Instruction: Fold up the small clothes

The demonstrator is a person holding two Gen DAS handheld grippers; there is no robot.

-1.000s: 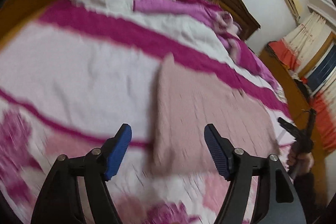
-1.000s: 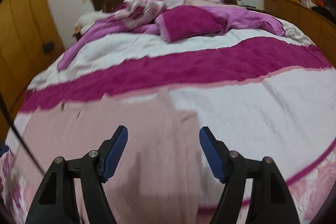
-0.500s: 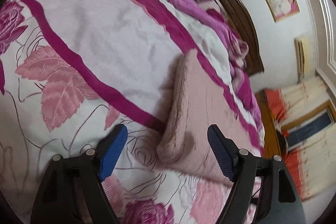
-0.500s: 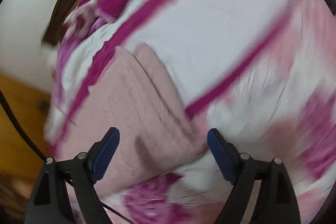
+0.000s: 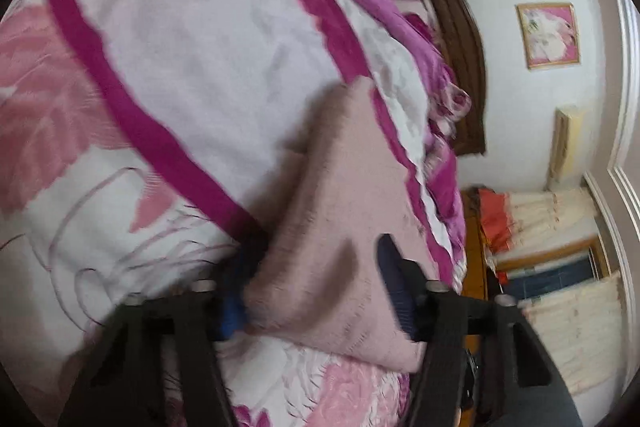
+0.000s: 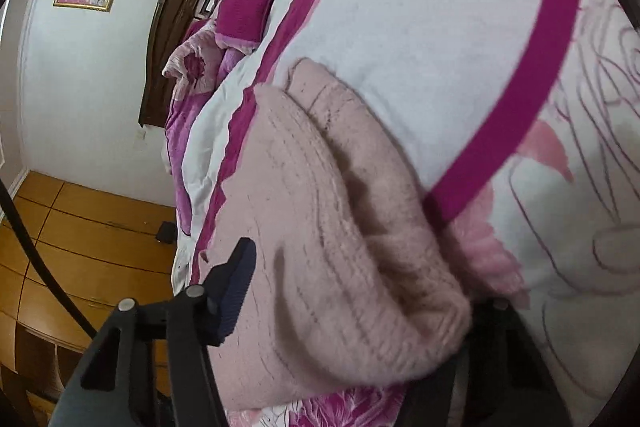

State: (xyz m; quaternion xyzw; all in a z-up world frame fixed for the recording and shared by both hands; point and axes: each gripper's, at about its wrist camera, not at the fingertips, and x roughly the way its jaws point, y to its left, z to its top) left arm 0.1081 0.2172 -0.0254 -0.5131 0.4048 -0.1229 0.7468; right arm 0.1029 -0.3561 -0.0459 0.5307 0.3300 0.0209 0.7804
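Lying folded on the floral bedspread (image 5: 192, 75), the pink knit sweater (image 5: 344, 211) had its near edge between both tools. The left gripper (image 5: 316, 291) stood spread, one finger at each side of that edge, not pinching. The right gripper (image 6: 356, 291) was spread too, its right finger hidden behind the sweater (image 6: 320, 227).
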